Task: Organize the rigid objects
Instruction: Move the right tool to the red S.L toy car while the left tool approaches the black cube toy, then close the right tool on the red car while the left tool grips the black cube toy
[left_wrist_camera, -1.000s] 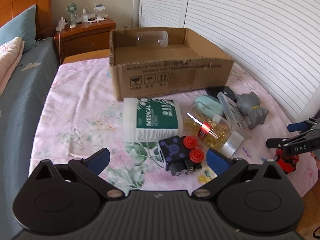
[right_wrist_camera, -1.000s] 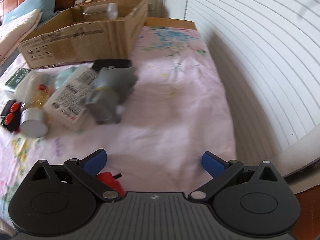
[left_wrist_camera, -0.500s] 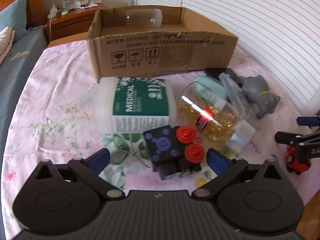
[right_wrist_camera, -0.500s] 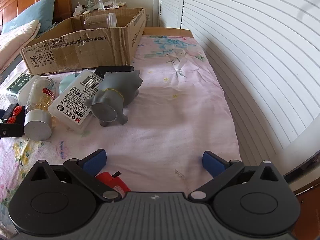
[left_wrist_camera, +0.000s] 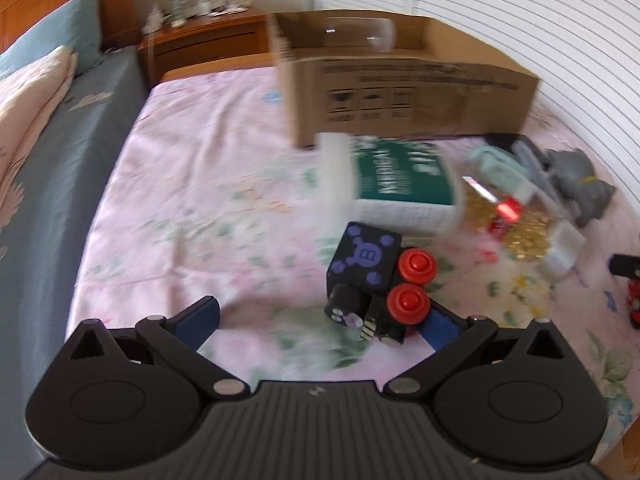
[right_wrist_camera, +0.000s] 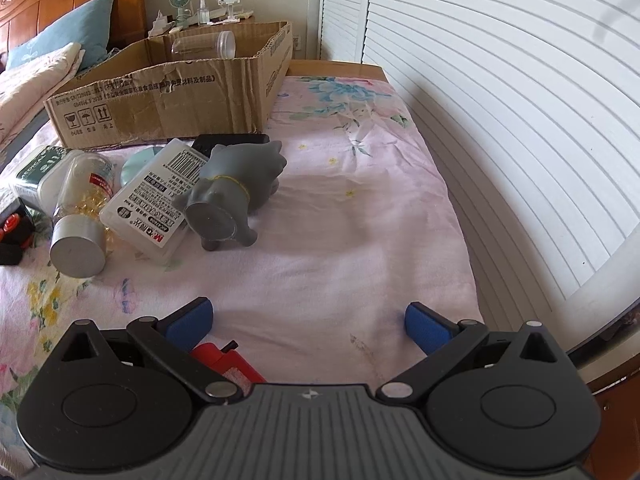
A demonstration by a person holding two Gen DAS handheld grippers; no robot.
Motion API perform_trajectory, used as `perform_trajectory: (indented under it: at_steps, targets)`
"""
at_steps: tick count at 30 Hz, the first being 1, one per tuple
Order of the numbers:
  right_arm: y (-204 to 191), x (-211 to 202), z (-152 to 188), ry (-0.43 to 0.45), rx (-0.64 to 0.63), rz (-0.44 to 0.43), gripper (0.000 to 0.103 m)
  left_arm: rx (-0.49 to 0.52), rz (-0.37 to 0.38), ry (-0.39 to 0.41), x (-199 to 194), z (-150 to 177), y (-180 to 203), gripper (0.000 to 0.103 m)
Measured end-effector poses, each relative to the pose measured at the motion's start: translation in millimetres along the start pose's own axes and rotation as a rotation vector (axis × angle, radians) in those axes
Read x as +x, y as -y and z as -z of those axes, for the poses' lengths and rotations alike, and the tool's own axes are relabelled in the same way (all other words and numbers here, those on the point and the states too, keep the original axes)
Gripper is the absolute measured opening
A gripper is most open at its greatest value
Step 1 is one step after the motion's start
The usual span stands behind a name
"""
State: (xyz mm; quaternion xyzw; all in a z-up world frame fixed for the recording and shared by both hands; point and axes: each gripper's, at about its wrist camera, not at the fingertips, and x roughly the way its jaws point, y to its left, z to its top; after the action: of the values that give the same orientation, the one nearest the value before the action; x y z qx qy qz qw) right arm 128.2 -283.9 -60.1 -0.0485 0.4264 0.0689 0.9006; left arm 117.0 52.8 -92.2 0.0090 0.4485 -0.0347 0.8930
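Note:
A black toy block with purple marks and two red wheels (left_wrist_camera: 372, 284) lies on the pink floral sheet (left_wrist_camera: 208, 200). My left gripper (left_wrist_camera: 320, 320) is open, and the toy sits just inside its right finger. The open cardboard box (left_wrist_camera: 400, 92) stands behind, with a clear jar (left_wrist_camera: 356, 36) lying in it. My right gripper (right_wrist_camera: 308, 324) is open over bare sheet. A red toy (right_wrist_camera: 224, 364) lies under its left finger, partly hidden. The grey elephant figure (right_wrist_camera: 232, 196) stands ahead of it.
Between box and grippers lie a green-and-white medical box (left_wrist_camera: 392, 184), a capsule jar with a silver lid (right_wrist_camera: 80, 216) and a white barcode case (right_wrist_camera: 160, 200). White louvred doors (right_wrist_camera: 520, 120) line the right side. Pillows (left_wrist_camera: 32, 92) and a nightstand (left_wrist_camera: 208, 36) are far left.
The left gripper has shifted left and nearer, so the black toy now sits by its right finger; the view is blurred. The right gripper has barely moved.

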Motion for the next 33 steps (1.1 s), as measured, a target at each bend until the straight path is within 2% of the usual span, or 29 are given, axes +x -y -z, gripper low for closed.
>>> perform_trajectory:
  at_steps: [4,8,11,13,15,21,25,27,30,33]
  targets:
    - [-1.5,-3.0,3.6,-0.006,-0.016,-0.013,0.103,0.002,-0.011,0.015,-3.8,4.7,-6.9,0.101]
    - [-1.8,-3.5,4.5,-0.005,-0.015,-0.013,0.103,0.106,0.029,0.061,-4.9,1.7,4.6,0.091]
    - [-1.7,-4.2,5.9,-0.003,-0.013,-0.011,0.103,0.154,0.084,0.085,-2.1,-4.0,12.3,0.074]
    - [-1.8,-4.6,5.7,0.000,-0.012,-0.011,0.103,0.160,0.125,0.091,-0.3,-7.0,14.6,0.057]
    - [-1.4,-4.8,6.0,0.003,-0.009,-0.012,0.103,0.163,0.144,0.094,0.1,-8.3,16.9,0.053]
    - [1.0,-12.0,-0.1,0.001,-0.021,-0.011,0.103,0.164,0.147,0.096,-4.6,-2.8,22.6,0.052]
    - [2.7,-35.4,0.7,0.036,-0.066,-0.124,0.103,0.164,0.147,0.098,-5.6,-1.7,22.8,0.051]
    - [-2.1,-42.4,8.0,0.021,-0.120,-0.168,0.103,0.164,0.146,0.098,-5.8,-1.9,23.0,0.052]
    - [-8.3,-49.1,20.6,0.003,-0.195,-0.162,0.103,0.164,0.146,0.097,-6.1,-1.7,23.3,0.052]
    - [-1.7,-51.2,30.2,-0.018,-0.210,-0.159,0.103,0.164,0.146,0.098,-6.1,-1.9,23.4,0.052]
